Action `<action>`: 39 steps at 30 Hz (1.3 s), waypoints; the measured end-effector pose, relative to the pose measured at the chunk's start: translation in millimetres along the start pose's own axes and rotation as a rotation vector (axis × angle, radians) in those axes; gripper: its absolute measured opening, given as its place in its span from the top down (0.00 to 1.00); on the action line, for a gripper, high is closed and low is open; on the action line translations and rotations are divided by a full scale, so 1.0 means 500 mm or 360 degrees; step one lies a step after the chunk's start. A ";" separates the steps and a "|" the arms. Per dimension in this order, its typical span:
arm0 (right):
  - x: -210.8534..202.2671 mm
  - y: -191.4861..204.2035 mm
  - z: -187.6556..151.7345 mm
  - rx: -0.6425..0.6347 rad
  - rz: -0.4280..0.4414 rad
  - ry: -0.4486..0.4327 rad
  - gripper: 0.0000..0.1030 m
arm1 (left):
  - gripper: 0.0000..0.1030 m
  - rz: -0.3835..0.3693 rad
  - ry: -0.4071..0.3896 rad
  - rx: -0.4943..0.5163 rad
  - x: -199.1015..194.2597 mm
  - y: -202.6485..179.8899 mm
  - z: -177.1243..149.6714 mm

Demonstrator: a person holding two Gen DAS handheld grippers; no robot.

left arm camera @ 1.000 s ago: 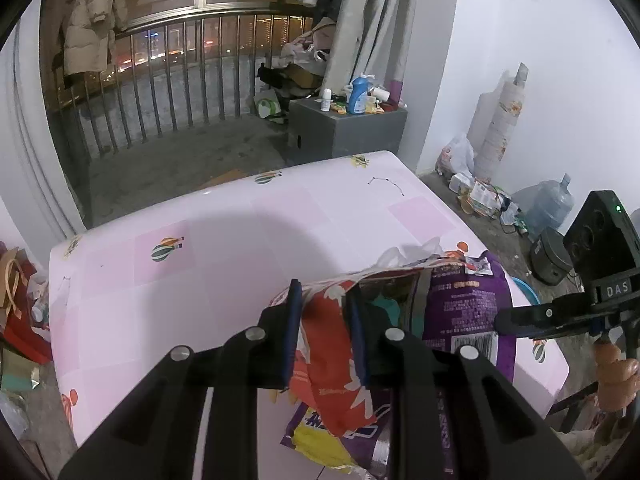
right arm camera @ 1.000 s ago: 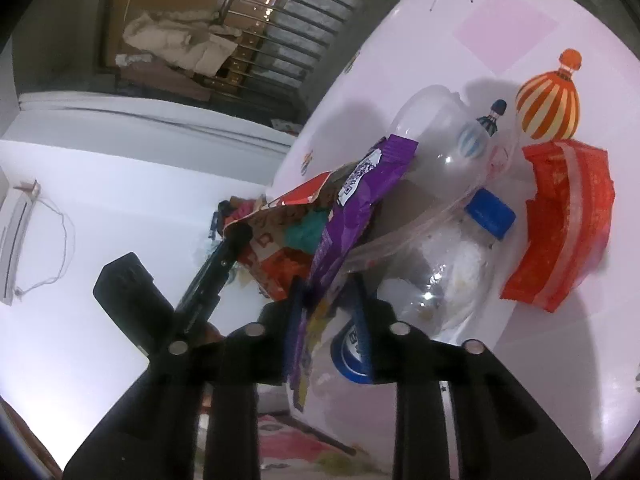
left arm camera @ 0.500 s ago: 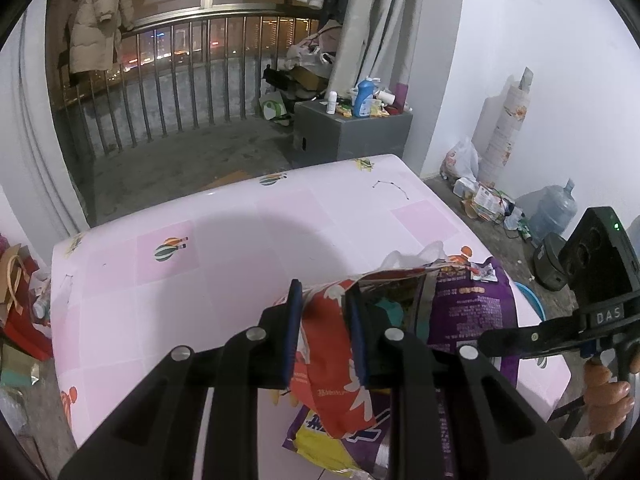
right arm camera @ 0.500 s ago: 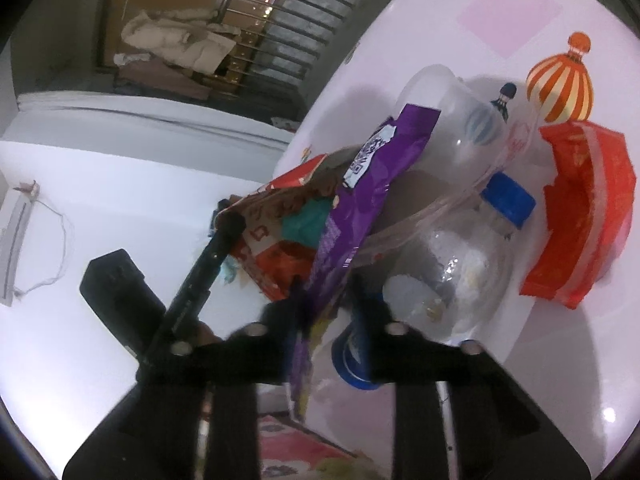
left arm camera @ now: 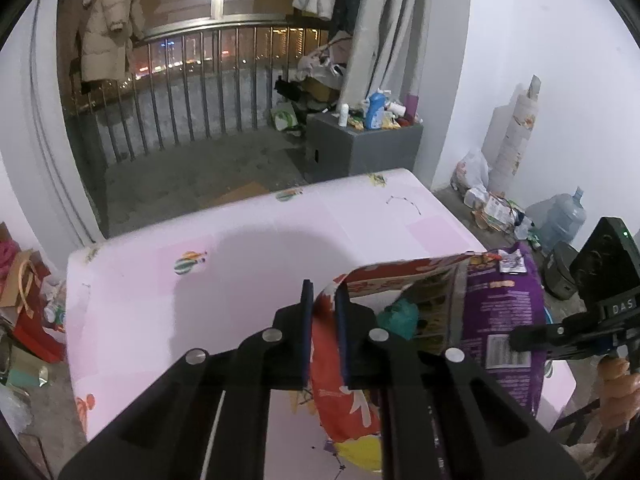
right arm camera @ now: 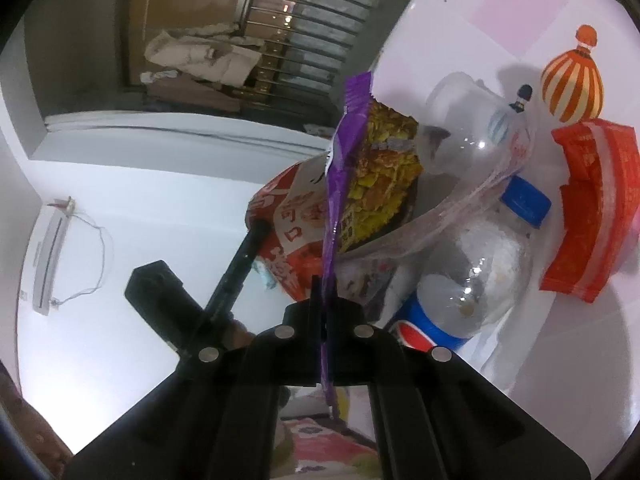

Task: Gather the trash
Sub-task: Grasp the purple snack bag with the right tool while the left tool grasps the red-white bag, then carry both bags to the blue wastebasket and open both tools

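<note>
Purple foil marked the trash bag (left arm camera: 496,320), held open above the pink table (left arm camera: 240,248): the left tool (left arm camera: 322,320) clamped its red side, the right tool (right arm camera: 327,320) its purple rim. Keeping both grips firm and spread apart would probably let the plastic bottle (right arm camera: 476,264) and red wrapper (right arm camera: 588,208), lying on the table just beside the mouth, go in cleanly.

A clear plastic bottle with a blue cap (right arm camera: 476,276) lay on the pink patterned tablecloth (right arm camera: 460,12), between the purple foil bag (right arm camera: 340,184) and a red crinkled wrapper (right arm camera: 588,208)

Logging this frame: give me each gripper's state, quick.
Left gripper: shut on the red snack bag.
Right gripper: shut on the purple bag.
</note>
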State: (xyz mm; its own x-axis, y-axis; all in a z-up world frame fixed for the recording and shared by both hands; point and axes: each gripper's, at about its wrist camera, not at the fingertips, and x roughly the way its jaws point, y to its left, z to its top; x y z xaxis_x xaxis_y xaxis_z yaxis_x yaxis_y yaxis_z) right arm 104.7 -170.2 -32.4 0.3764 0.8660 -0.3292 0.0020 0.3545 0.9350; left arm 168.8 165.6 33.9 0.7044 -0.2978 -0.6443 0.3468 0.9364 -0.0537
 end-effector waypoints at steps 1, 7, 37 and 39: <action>-0.003 0.001 -0.001 0.0000 0.0012 -0.0003 1.00 | 0.91 0.0007 -0.0013 -0.0003 -0.005 0.002 0.003; -0.027 0.004 -0.008 0.0003 0.0077 -0.0016 1.00 | 0.93 0.0042 -0.0079 -0.0020 -0.042 0.014 0.015; -0.255 0.009 -0.085 -0.0153 0.0229 -0.0447 1.00 | 0.94 0.0061 -0.0487 0.0138 -0.219 -0.121 0.105; -0.293 0.000 -0.091 -0.0152 0.0219 -0.0528 1.00 | 0.94 0.0034 -0.0492 0.0169 -0.213 -0.153 0.115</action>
State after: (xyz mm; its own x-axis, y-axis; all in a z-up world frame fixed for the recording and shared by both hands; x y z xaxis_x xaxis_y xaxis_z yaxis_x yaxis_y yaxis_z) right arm 7.6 -281.0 9.9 0.6469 0.7521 -0.1258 -0.1500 0.2873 0.9460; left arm 102.8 115.3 150.4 0.8613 -0.3359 -0.3812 0.3811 0.9233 0.0474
